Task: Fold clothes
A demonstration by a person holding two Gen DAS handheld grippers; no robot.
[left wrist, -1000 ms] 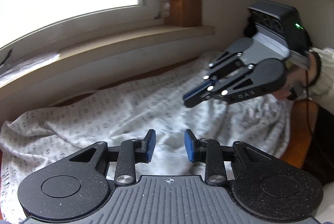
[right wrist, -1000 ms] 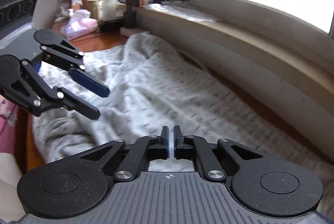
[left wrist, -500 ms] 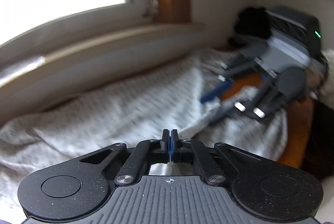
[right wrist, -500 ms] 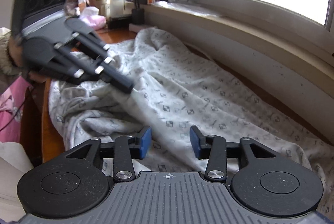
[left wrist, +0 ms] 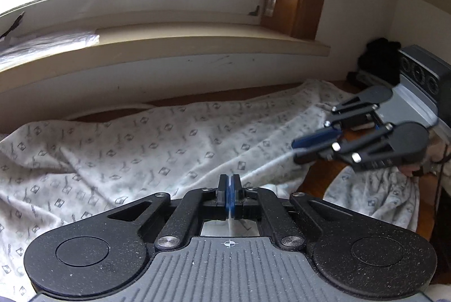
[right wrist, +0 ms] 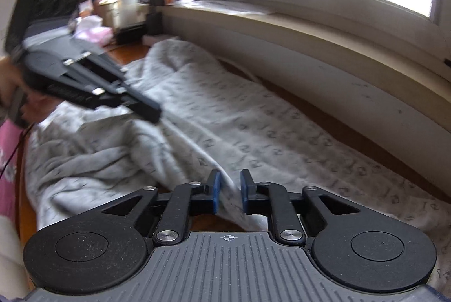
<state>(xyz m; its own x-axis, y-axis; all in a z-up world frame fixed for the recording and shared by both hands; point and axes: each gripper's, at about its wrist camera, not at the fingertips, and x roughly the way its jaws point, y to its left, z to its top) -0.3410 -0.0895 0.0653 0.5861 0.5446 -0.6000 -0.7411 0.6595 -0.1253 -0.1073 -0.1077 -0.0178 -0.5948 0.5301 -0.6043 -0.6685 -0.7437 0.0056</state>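
A white garment with a small grey print lies spread along the wooden table under the window; it also shows in the right wrist view. My left gripper is shut on a raised edge of the garment, which runs taut towards my right gripper. In the right wrist view my right gripper is open, and a ridge of the cloth passes between its blue pads. The left gripper shows there at the left, blurred, pinching the same ridge.
A window sill and wall run along the far side of the table. Bottles, a cup and boxes stand at the table's far left end. A black object sits at the right end. Bare wood shows beside the garment.
My left gripper went from open to shut on the garment's edge and lifted it. My right gripper went from shut to open and now straddles the cloth ridge.
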